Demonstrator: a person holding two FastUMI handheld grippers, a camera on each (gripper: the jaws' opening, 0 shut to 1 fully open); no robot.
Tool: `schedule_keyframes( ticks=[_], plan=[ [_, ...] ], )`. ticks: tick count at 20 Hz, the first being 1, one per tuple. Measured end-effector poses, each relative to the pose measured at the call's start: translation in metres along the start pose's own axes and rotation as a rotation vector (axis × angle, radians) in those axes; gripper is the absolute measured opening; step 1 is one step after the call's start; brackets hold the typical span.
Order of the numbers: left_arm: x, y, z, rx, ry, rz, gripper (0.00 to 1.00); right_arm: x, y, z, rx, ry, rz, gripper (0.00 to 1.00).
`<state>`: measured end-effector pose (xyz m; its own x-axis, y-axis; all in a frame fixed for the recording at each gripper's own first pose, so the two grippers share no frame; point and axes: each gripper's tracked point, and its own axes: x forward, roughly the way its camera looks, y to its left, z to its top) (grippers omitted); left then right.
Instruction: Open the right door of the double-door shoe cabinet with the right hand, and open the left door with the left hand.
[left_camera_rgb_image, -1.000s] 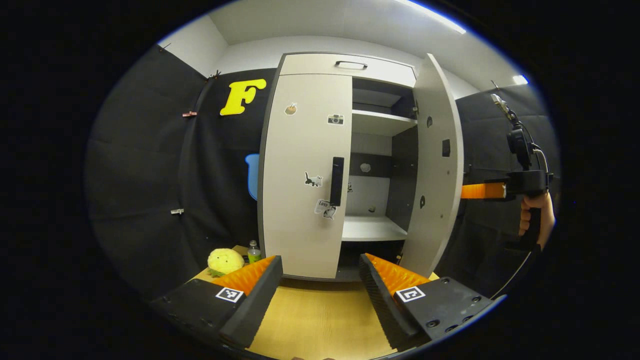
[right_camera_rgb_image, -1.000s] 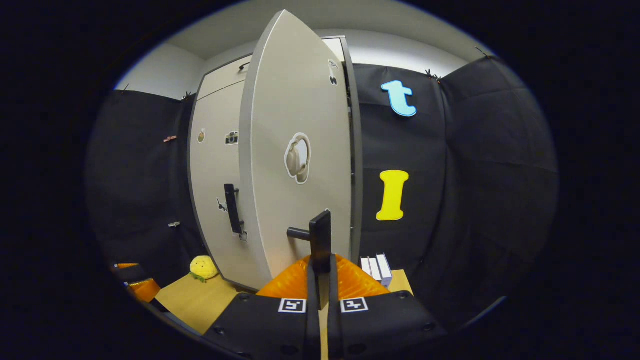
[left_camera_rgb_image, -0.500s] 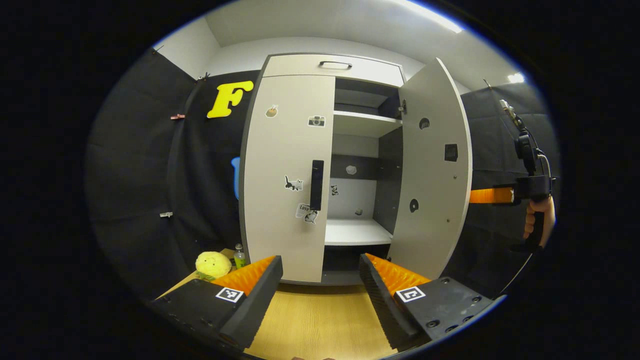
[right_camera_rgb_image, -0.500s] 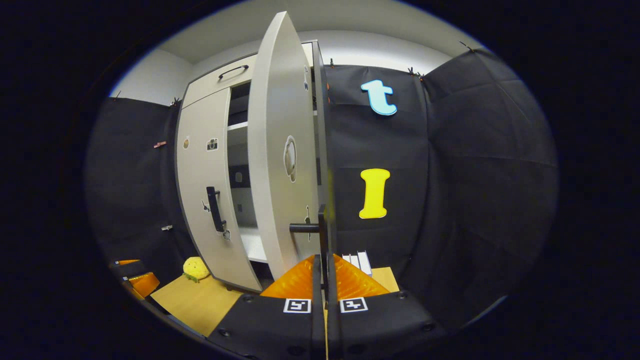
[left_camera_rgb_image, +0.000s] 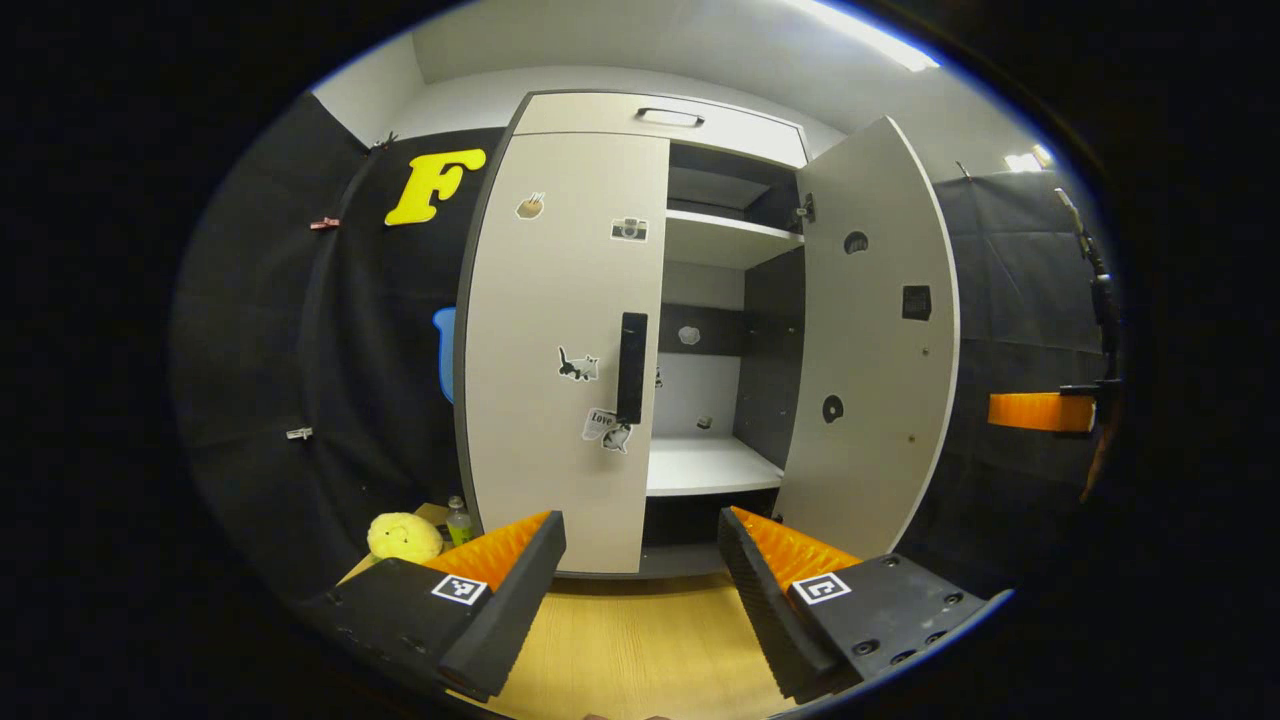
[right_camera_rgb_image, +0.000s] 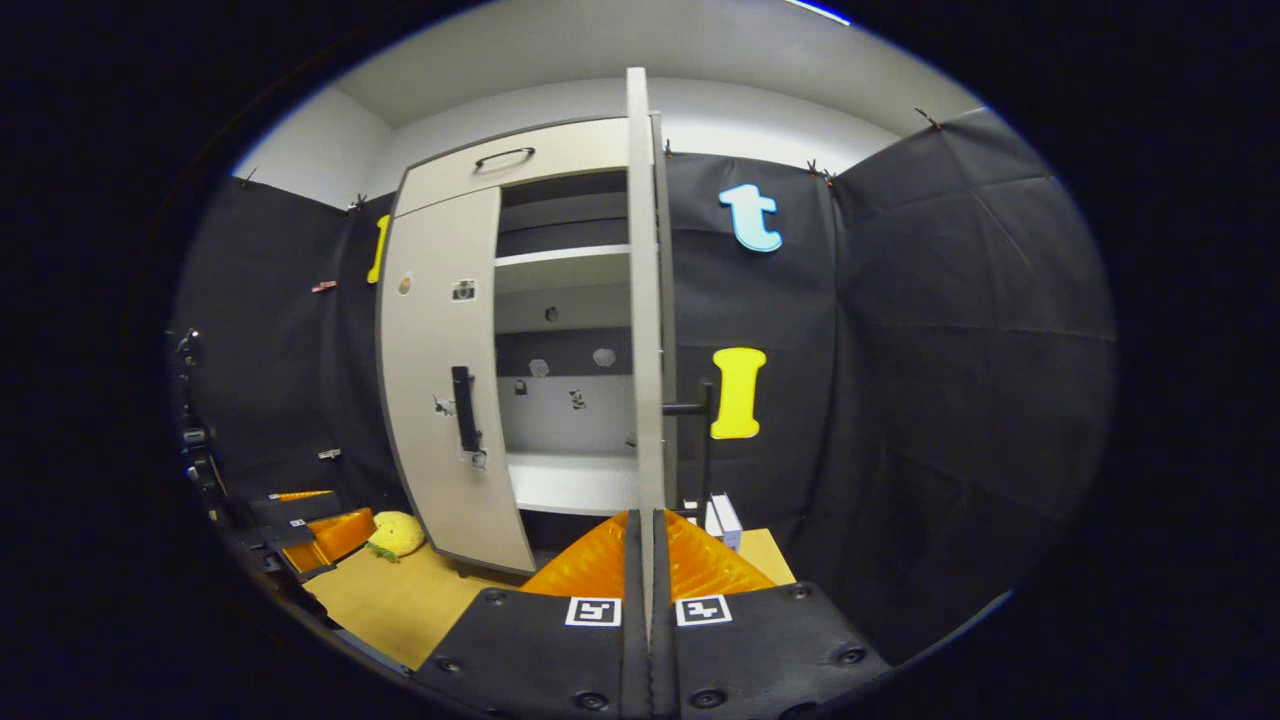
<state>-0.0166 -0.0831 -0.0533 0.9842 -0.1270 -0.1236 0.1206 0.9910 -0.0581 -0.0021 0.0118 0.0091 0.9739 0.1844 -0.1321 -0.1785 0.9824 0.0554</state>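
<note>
Standing open: right door (left_camera_rgb_image: 870, 340), "Love" sticker (left_camera_rgb_image: 600, 420) on left door (left_camera_rgb_image: 560, 340); left gripper (left_camera_rgb_image: 640, 560) spread, right gripper (right_camera_rgb_image: 648, 560) closed.

- Shoe cabinet (left_camera_rgb_image: 560, 400): smooth matt panels, pale.
- Tabletop (left_camera_rgb_image: 640, 650): light wood grain, matt.
- Booth wall (right_camera_rgb_image: 950, 350): black cloth, creased.
- Plush toy (left_camera_rgb_image: 403, 537): soft, fuzzy.

shoe cabinet (left_camera_rgb_image: 660, 115) | right door (left_camera_rgb_image: 870, 340) – swung wide open | left door (left_camera_rgb_image: 560, 340) – closed

The wooden surface (left_camera_rgb_image: 630, 650) is carrying the shoe cabinet (left_camera_rgb_image: 560, 340), a yellow plush toy (left_camera_rgb_image: 403, 537), a small bottle (left_camera_rgb_image: 458, 520) and white boxes (right_camera_rgb_image: 722, 517).
</note>
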Motion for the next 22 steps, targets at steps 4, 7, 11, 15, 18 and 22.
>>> schedule_keyframes(
  ticks=[4,7,11,15,18,22],
  plan=[
    [0.013,0.024,0.000,-0.011,0.003,-0.036,0.95,0.010,0.042,-0.012,0.033,0.007,0.012,0.05],
    [0.018,0.042,0.002,-0.016,-0.006,-0.065,0.95,0.020,0.069,-0.029,0.048,0.042,-0.018,0.06],
    [0.024,0.069,0.012,-0.005,-0.038,-0.086,0.95,0.045,0.093,-0.051,0.069,0.060,-0.067,0.45],
    [0.032,0.087,0.028,0.017,-0.085,-0.095,0.95,0.051,0.099,-0.068,0.055,0.068,-0.121,0.86],
    [0.044,0.085,0.032,0.010,-0.076,-0.106,0.95,0.049,0.091,-0.068,0.019,0.028,-0.173,0.96],
    [0.071,0.067,0.041,0.000,-0.047,-0.144,0.95,0.044,0.084,-0.071,0.011,0.003,-0.201,0.99]
  ],
)
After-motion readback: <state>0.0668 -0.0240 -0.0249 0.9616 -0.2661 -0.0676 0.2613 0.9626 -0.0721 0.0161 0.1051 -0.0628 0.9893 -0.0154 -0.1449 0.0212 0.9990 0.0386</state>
